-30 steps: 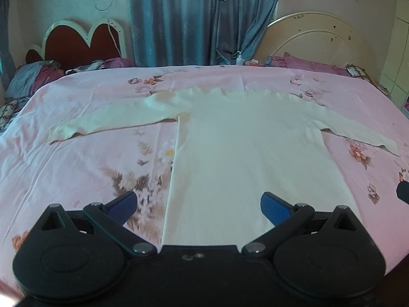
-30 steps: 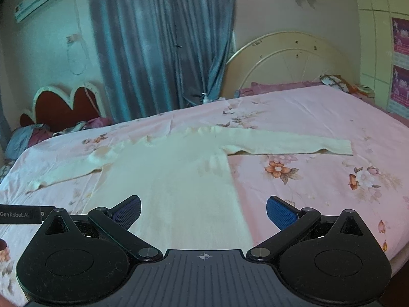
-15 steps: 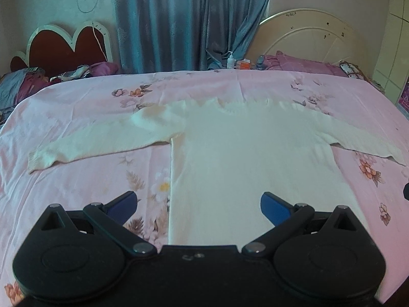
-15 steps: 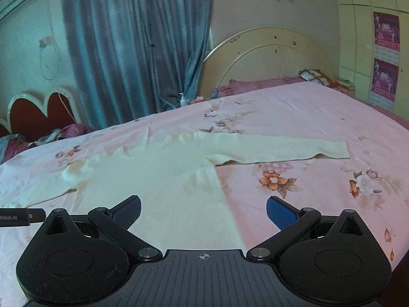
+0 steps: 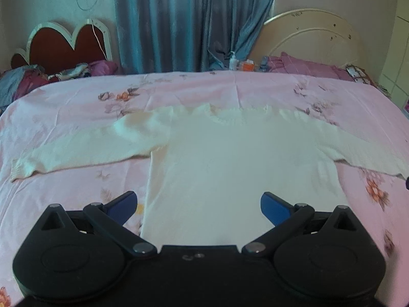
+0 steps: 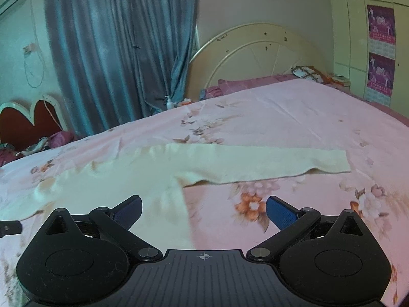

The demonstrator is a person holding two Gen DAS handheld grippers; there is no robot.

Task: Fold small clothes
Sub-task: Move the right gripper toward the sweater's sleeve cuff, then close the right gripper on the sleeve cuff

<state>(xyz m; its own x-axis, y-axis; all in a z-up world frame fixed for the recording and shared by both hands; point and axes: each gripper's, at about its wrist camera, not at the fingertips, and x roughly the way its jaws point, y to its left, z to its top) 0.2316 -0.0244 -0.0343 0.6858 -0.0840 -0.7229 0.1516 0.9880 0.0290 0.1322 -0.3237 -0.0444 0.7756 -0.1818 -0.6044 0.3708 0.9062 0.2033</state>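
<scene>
A cream long-sleeved sweater [image 5: 230,158] lies flat on the pink floral bedsheet [image 5: 76,117], both sleeves spread sideways. In the left wrist view my left gripper [image 5: 199,206] hovers open above the sweater's lower body, nothing between its blue pads. In the right wrist view the sweater [image 6: 143,179] lies to the left and its right sleeve [image 6: 268,163] stretches toward the right. My right gripper [image 6: 203,211] hangs open over the sweater's right side edge and the sheet, holding nothing.
A cream round headboard [image 5: 314,35] and purple pillows [image 5: 306,64] stand at the far right. A red heart-shaped headboard [image 5: 66,43] with piled clothes sits far left. Blue curtains [image 5: 189,20] hang behind. A small bottle [image 5: 233,61] stands at the far bed edge.
Both grippers have moved forward and tilted up over the sweater. The sweater looks nearer and larger, and it lies as before. The jaws stay open.
</scene>
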